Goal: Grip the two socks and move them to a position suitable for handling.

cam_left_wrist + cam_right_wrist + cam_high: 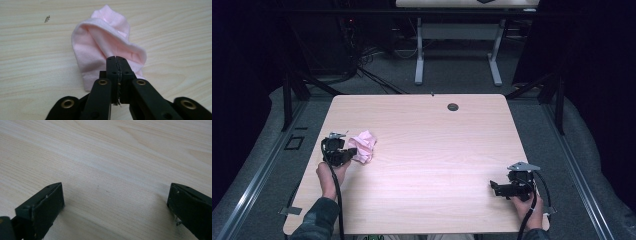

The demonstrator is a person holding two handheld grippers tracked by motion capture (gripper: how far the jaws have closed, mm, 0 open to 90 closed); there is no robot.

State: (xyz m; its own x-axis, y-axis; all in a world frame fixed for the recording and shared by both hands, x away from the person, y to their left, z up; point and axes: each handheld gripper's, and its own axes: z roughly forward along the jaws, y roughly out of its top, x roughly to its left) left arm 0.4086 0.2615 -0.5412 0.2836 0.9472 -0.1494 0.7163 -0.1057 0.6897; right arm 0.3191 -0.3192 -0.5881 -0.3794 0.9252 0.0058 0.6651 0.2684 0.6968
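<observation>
Left gripper, left-middle of high view: jaws pressed together, tips at near edge of pink cloth. Whether fabric is pinched between them, cannot tell (left gripper view shows the pads meeting with cloth right behind). Pink cloth crumpled, lying on wooden table, left of centre in high view. Small round hole in tabletop, upper middle. Right gripper, lower right: jaws spread wide, nothing between them, bare wood below. Right gripper well apart from cloth.
</observation>
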